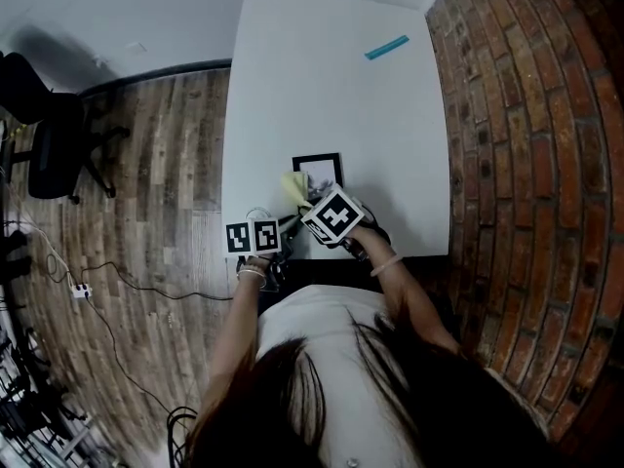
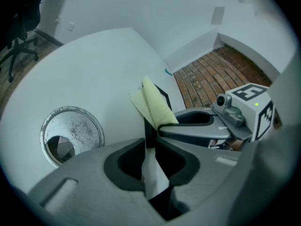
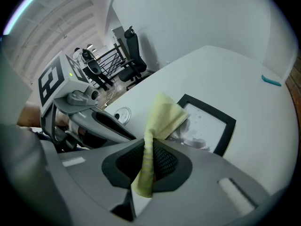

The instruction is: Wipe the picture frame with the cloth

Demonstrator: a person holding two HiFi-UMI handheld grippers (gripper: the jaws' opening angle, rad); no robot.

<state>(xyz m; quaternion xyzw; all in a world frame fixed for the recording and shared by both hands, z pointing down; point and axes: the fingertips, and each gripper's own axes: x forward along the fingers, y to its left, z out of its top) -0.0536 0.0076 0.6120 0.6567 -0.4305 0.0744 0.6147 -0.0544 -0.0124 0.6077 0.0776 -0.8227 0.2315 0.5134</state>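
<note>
A black picture frame (image 1: 318,171) with a pale print lies flat near the table's front edge, and it also shows in the right gripper view (image 3: 207,124). My left gripper (image 1: 288,224) comes in from the left. Its jaws are shut on the frame's near edge (image 2: 149,132), which stands as a thin black strip between them. My right gripper (image 3: 149,147) is shut on a yellow cloth (image 3: 162,114). The cloth sticks up from the jaws and hangs over the frame's near left corner (image 1: 293,185). In the left gripper view the cloth (image 2: 153,102) hides most of the frame.
A round metal cable port (image 2: 71,134) is set into the white table (image 1: 331,96) just left of the grippers. A teal strip (image 1: 387,47) lies at the far right of the table. A brick wall (image 1: 526,164) runs along the right, and office chairs (image 1: 54,135) stand on the wood floor at left.
</note>
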